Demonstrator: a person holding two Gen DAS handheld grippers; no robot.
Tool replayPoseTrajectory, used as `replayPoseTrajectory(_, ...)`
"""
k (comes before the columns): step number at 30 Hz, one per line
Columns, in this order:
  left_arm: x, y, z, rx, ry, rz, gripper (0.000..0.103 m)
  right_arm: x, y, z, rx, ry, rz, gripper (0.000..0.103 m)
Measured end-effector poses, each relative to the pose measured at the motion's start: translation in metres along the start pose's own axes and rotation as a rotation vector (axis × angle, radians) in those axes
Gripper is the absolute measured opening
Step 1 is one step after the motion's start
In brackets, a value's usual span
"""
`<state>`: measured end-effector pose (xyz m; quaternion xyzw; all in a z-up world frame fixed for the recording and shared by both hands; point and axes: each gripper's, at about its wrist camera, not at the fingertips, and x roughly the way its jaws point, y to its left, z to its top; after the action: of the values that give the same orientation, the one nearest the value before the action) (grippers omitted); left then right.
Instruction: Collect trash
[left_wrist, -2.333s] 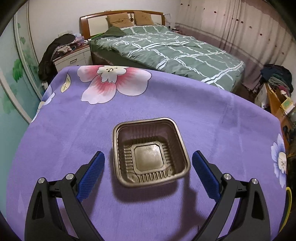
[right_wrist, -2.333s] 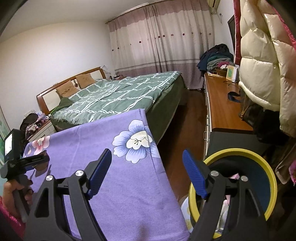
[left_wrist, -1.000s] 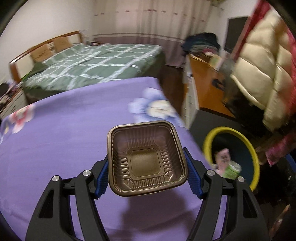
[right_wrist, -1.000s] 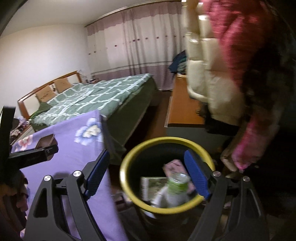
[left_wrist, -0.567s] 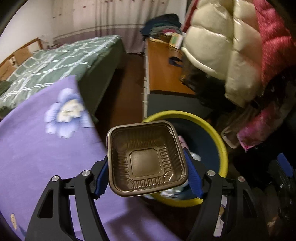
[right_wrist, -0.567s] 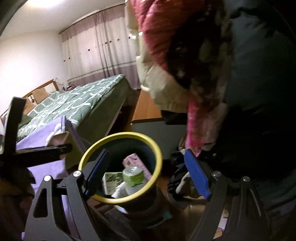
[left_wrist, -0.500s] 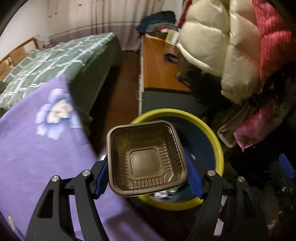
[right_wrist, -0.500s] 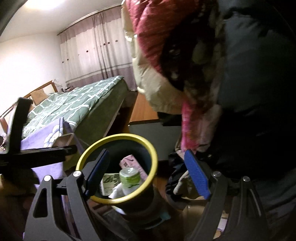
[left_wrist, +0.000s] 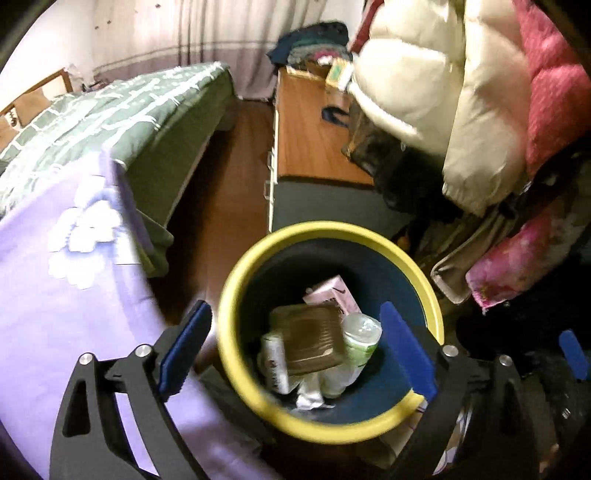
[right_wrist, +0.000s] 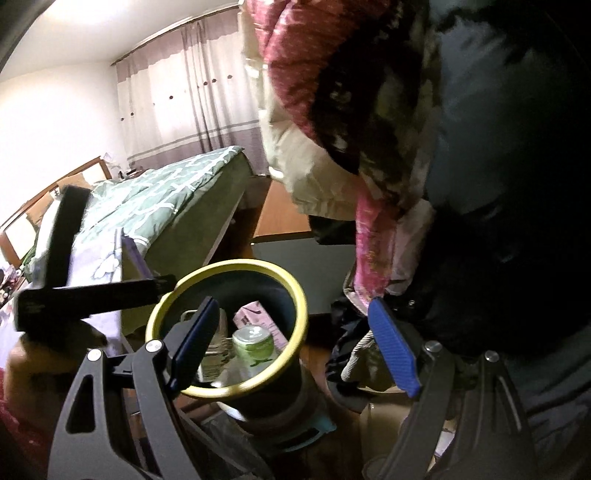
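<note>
Bin (left_wrist: 258, 398): yellow-rimmed, dark inside, on the floor beside the purple-covered desk (left_wrist: 44, 314).
Tray (left_wrist: 310, 339): brown plastic, inside the bin on top of the other trash, touching a green-topped can (left_wrist: 360, 334) and a pink carton (left_wrist: 332, 295).
Left tongs (left_wrist: 295, 343): above the bin, jaws opening wide, nothing pressed between them.
Right tongs (right_wrist: 295, 345): beside the bin, jaws wide, empty.
Writing: print on the carton too blurred to read.
</note>
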<state>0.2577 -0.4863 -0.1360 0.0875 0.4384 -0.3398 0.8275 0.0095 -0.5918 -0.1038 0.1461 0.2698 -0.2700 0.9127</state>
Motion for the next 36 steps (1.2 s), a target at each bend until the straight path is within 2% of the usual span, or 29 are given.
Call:
replayPoseTrajectory(5,-0.079,0.038,-0.028,-0.032,-0.098,0.026,0.098,-0.011,0.024,-0.002,-0.049,0.007,0.064,0.082)
replayPoseTrajectory(9,-0.152,0.074,-0.069,-0.063,-0.205,0.13,0.098,-0.023,0.056,-0.012,-0.105,0.02,0.144,0.083)
replayPoseTrajectory(13,-0.213,0.109,-0.11,-0.107,-0.278,0.227,0.098,-0.037,0.087,-0.023,-0.169,0.026,0.209,0.085)
replayPoseTrajectory(16,-0.256,0.135,-0.146,-0.156,-0.315,0.3,0.098,-0.054,0.11,-0.032,-0.218,0.018,0.252,0.091)
replayPoseTrajectory(20,-0.303,0.161,-0.196,-0.2,-0.348,0.415,0.098,-0.078,0.13,-0.038,-0.256,-0.006,0.285,0.093)
replayPoseTrajectory(25,-0.349,0.181,-0.247,-0.266,-0.387,0.463,0.098,-0.106,0.139,-0.038,-0.264,-0.039,0.305,0.096)
replayPoseTrajectory(28,-0.371,0.188,-0.266,-0.302,-0.422,0.48,0.098,-0.12,0.142,-0.039,-0.274,-0.043,0.311,0.096)
replayPoseTrajectory(36,-0.394,0.176,-0.284,-0.295,-0.452,0.538,0.098,-0.136,0.144,-0.045,-0.292,-0.049,0.319,0.096)
